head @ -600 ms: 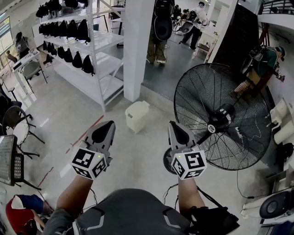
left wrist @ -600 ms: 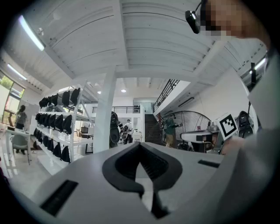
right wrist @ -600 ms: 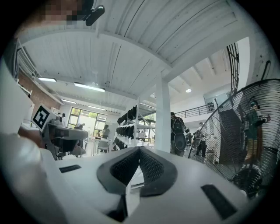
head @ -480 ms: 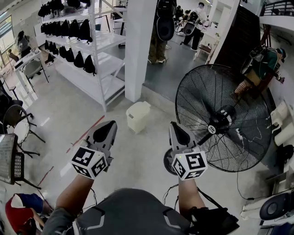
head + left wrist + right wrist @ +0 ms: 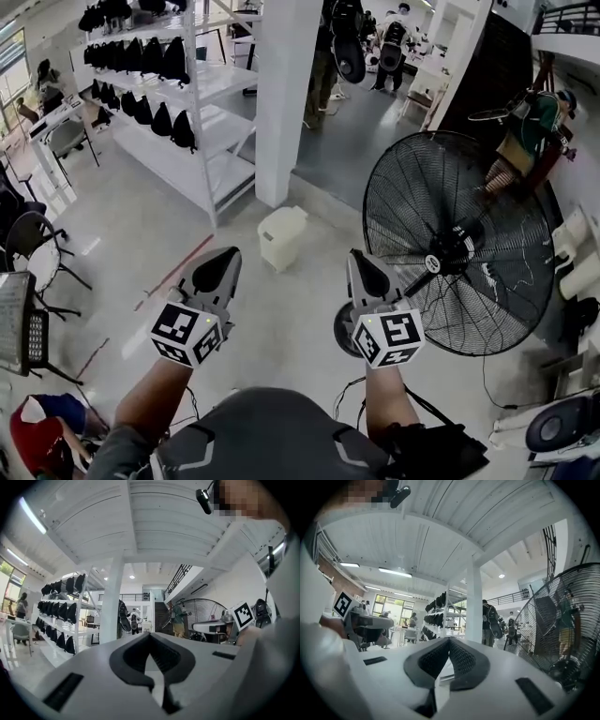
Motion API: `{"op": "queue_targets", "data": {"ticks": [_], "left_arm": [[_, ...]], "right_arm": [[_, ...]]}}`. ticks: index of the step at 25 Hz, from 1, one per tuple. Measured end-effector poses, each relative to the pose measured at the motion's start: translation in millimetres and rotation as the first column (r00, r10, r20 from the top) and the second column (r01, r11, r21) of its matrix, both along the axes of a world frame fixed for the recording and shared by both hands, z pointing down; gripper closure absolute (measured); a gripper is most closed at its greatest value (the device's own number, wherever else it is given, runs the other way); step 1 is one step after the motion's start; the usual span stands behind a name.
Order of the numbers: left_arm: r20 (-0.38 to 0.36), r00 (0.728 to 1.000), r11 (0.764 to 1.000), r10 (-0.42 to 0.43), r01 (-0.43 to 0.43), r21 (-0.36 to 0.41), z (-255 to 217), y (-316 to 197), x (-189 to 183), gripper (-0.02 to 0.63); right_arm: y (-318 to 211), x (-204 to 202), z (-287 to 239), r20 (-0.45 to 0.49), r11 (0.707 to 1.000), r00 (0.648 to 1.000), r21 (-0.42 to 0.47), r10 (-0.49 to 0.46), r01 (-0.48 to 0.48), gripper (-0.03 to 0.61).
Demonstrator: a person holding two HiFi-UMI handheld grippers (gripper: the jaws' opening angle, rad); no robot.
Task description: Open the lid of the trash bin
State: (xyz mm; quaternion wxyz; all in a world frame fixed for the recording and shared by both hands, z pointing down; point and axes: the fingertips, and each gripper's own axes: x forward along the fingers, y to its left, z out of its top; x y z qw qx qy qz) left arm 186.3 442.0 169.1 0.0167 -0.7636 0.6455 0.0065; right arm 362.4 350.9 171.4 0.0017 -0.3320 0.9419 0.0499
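A small cream trash bin [image 5: 280,236] stands on the pale floor just in front of the white pillar, its lid down. Both grippers are held out over the floor short of it, pointing its way. My left gripper [image 5: 228,256] is to the bin's near left, jaws shut with nothing in them. My right gripper [image 5: 358,258] is to the bin's near right, also shut and empty. In the left gripper view the left gripper [image 5: 150,638] has its dark pads meeting, and the right gripper [image 5: 449,643] shows the same in its own view. Neither gripper touches the bin.
A large black floor fan [image 5: 459,244] stands close on the right, its base beside my right gripper. The white pillar [image 5: 286,94] rises behind the bin. White shelving [image 5: 197,122] with black bags runs along the back left. Chairs [image 5: 33,248] stand at far left. People stand at the back.
Both grippers and the bin stay almost where they were. The view has shifted a little, and the people in the background have moved.
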Motion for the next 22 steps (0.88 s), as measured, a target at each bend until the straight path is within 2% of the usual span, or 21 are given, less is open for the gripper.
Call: {"op": "queue_targets", "data": {"ticks": [10, 16, 22], "left_arm": [[-0.005, 1.0, 1.0, -0.01, 0.01, 0.016, -4.9, 6.6, -9.9, 0.606], [-0.019, 1.0, 1.0, -0.007, 0.008, 0.023, -4.8, 7.8, -16.5, 0.606], [-0.02, 1.0, 1.0, -0.002, 0.003, 0.027, 0.0, 13.6, -37.9, 0.606]], "right_arm": [[0.7, -7.9, -3.9, 0.017, 1.0, 1.0, 0.001, 0.007, -0.007, 0.552], [1.6, -14.0, -4.2, 0.063, 0.999, 0.998, -0.046, -0.019, 0.022, 0.552], [2.3, -37.2, 1.2, 0.064, 0.999, 0.998, -0.048, -0.006, 0.009, 0.552]]}}
